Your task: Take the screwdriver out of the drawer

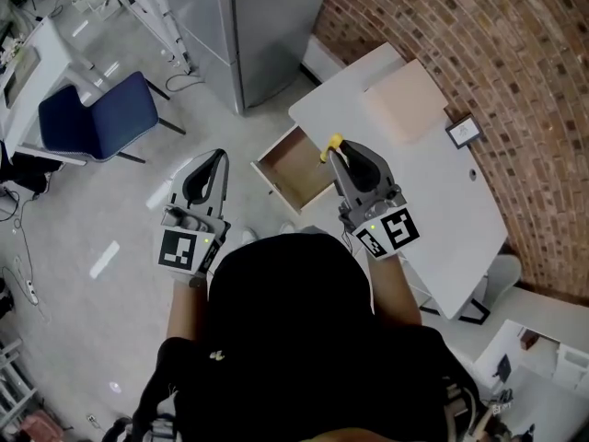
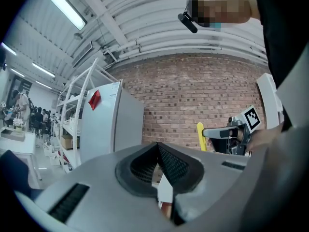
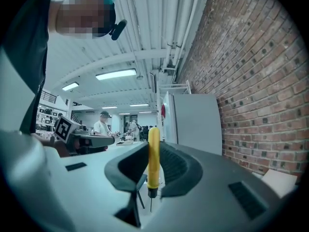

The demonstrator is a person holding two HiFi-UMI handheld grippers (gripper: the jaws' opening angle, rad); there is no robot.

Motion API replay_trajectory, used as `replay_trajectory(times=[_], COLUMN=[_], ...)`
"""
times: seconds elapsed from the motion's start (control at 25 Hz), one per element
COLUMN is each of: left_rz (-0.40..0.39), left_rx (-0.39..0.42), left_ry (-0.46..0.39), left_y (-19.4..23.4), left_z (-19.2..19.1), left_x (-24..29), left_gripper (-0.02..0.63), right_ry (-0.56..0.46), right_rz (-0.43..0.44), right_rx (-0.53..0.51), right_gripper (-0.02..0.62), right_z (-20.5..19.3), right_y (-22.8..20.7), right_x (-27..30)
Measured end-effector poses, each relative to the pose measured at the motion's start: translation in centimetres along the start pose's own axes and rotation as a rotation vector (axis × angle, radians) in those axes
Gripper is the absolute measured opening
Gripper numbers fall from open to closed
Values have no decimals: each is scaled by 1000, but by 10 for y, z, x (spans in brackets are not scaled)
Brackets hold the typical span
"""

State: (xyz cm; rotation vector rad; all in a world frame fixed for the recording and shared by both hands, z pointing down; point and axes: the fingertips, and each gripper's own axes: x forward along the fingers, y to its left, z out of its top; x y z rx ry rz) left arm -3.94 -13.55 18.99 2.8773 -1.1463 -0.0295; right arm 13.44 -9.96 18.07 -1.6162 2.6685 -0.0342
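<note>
Right claw is pinching the screwdriver btwn its pads. Yellow handle stands upright and the thin metal shaft points down below the jaws. Jaws are only partly closed, w/ the handle filling the gap.

In head view the right claw is held level in front of the person. The screwdriver handle pokes out at its tip, seen over the far right corner of the drawer, next to the edge of the bench. Screwdriver isn't lying in the drawer; it touches the claw only. Drawer is pulled open from the white bench, wooden bottom showing.

Left claw is pressed together, ribbed pads meeting at the tips, holding nothing. In head view the left claw is level too, out over the floor, left of the drawer and apart from it. Marker cube sits at its rear, by the person's hand.

From the left gripper view the right claw shows off to the right, w/ the yellow handle upright at its tip and brick wall behind.

On the bench: a beige flat board and a small dark-framed item, both well apart from the drawer. Blue chair at far left, grey cabinet at top.
</note>
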Motion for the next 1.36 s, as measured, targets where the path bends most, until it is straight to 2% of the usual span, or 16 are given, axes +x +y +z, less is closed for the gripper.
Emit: replay_trajectory(times=[0.44,1.36], left_rz=[-52,-105], left_rx=[67,79], left_ry=[10,48], left_y=[-24,-43], left_z=[18,6], left_x=[10,18], left_gripper=[3,3], right_ry=[-61,-63], right_rz=[-2,-46], right_rx=[14,44], right_gripper=[77,75], right_z=[14,4], right_y=[3,-3], right_x=[-15,-31])
